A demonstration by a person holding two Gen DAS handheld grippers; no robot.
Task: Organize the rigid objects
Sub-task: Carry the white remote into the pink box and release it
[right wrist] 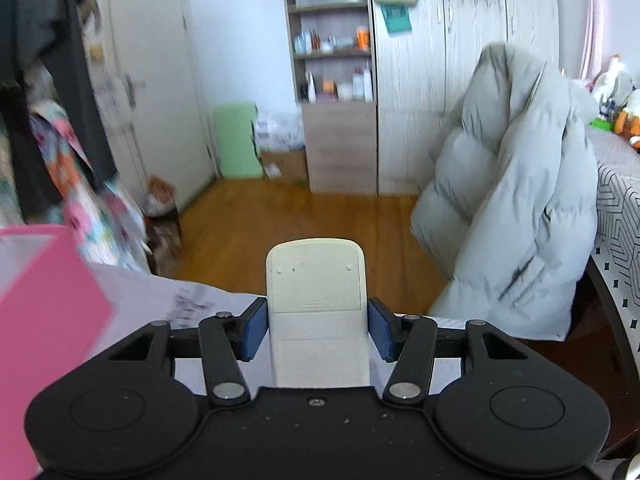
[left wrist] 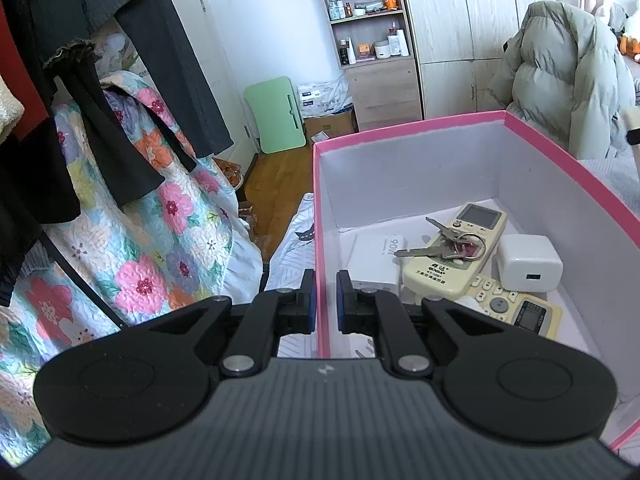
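The left gripper (left wrist: 324, 300) pinches the pink box (left wrist: 560, 168) by its near-left wall, steadying it. The right gripper (right wrist: 318, 328) clamps a cream remote (right wrist: 316, 304) back-up, off to the box's right — keys (left wrist: 444, 246), a charger (left wrist: 528, 263) and two remotes crowd the floor, leaving room far-right.
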